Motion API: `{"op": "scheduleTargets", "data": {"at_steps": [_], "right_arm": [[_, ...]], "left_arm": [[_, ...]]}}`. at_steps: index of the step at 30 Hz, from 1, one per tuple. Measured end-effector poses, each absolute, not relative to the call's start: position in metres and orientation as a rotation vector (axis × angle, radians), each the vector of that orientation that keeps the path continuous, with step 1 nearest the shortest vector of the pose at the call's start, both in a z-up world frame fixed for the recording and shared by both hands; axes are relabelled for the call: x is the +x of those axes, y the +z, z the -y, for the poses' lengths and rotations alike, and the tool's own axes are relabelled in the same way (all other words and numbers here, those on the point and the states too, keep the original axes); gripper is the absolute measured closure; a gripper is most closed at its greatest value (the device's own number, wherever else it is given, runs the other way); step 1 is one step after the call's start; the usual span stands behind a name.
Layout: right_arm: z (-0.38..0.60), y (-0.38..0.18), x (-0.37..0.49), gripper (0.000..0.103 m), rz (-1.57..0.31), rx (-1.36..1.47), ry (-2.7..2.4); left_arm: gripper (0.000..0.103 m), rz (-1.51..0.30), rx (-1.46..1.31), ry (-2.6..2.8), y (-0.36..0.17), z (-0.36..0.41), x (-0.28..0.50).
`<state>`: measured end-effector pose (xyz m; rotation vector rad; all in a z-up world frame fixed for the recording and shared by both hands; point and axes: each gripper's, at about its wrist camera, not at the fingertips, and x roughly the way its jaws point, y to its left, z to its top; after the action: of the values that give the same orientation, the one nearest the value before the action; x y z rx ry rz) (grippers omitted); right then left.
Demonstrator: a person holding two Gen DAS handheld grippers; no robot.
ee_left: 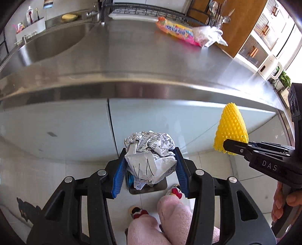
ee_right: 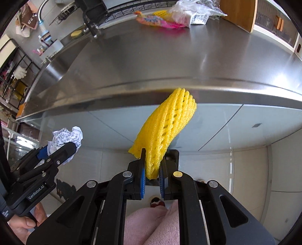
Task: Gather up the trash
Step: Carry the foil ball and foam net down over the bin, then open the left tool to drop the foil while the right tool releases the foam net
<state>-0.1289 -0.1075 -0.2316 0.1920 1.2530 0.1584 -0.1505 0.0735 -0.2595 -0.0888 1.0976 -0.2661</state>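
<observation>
- The left gripper (ee_left: 150, 165) has its blue-padded fingers (ee_left: 118, 176) clamped on a crumpled paper ball (ee_left: 150, 150), white with black printed lettering, one pad pressing each side of it.
- The paper ball is held in the air in front of the steel table (ee_left: 141, 62), below its front edge and before the pale cabinet doors (ee_left: 56, 128) under the table.
- Directly beneath the paper ball, on the tiled floor (ee_left: 217, 169), sits a small dark bin (ee_left: 158, 185); only part of its rim shows past the paper.
- The right gripper (ee_right: 152, 175) has its fingers (ee_right: 142, 181) pinched nearly together on the lower end of a yellow foam net sleeve (ee_right: 166, 130), which stands up and leans to the right, its top reaching the level of the table's front edge.
- In the left wrist view the foam sleeve (ee_left: 231, 130) is to the right of the paper ball and apart from it, likewise in front of the table and off its surface.
- On the table, near its far edge, lies a colourful snack wrapper (ee_left: 176, 31) touching a bunch of clear crinkled plastic (ee_left: 206, 34); both are just in front of a black dish rack (ee_left: 149, 11).
- A steel sink (ee_left: 51, 44) is set into the table at its far left.
- Pink fuzzy-clad legs (ee_left: 168, 216) and slippers with red bows show below the grippers, beside the bin.
</observation>
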Motion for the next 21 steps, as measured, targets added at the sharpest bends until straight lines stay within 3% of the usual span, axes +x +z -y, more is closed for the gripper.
{"op": "scheduleTargets", "data": {"at_steps": [21], "right_arm": [[0.098, -0.44, -0.112, 0.09, -1.55, 0.323, 0.155]], "left_arm": [[0.057, -1.395, -0.1, -0.294, -0.476, -0.051, -0.128]]}}
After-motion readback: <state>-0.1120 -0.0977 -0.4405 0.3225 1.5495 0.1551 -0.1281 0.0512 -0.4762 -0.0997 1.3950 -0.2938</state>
